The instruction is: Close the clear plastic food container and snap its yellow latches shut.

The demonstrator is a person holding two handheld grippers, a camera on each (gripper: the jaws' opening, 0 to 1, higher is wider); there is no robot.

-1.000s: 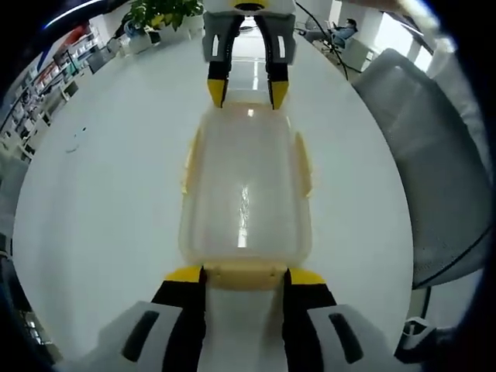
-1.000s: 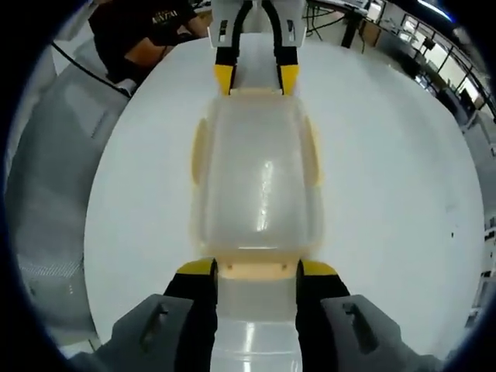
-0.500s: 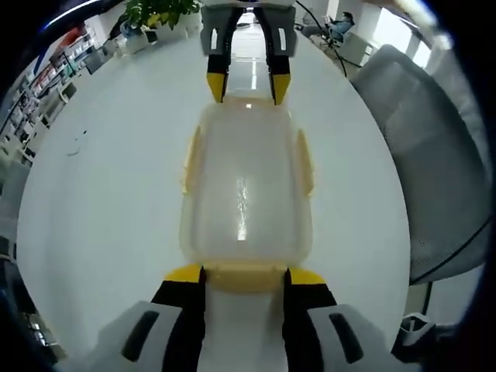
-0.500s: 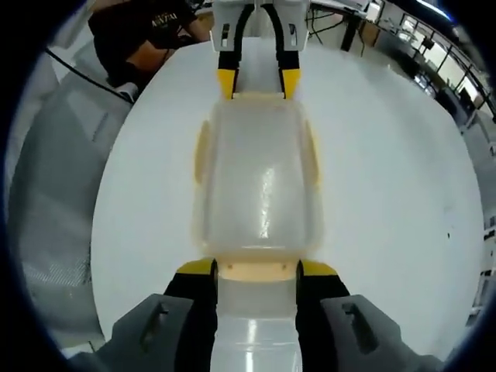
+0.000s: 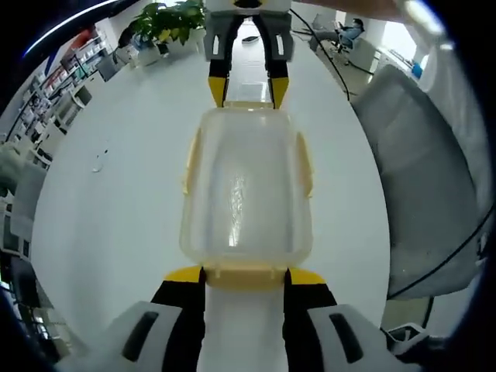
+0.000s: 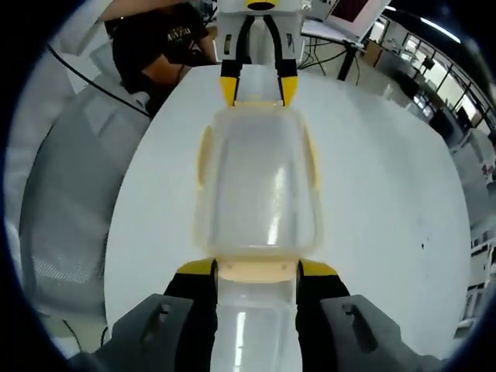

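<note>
Clear plastic makes up the food container [image 5: 246,190], a box with round corners and its lid already lying on top. It sits in the middle of the round white worktop [image 5: 108,209]. Yellow latches [image 5: 304,163] run along its long sides, and one short yellow latch [image 5: 246,276] sits at each end.

The left tongs [image 5: 246,277] are open about as wide as the near end latch, one tip on each side of it. The right tongs [image 6: 257,270] stand the same way at the other end. I cannot tell if any latch has clicked shut yet.

If one side pushes harder, the light box could slide on the smooth top. If the lid sits crooked, a latch might not catch.
</note>
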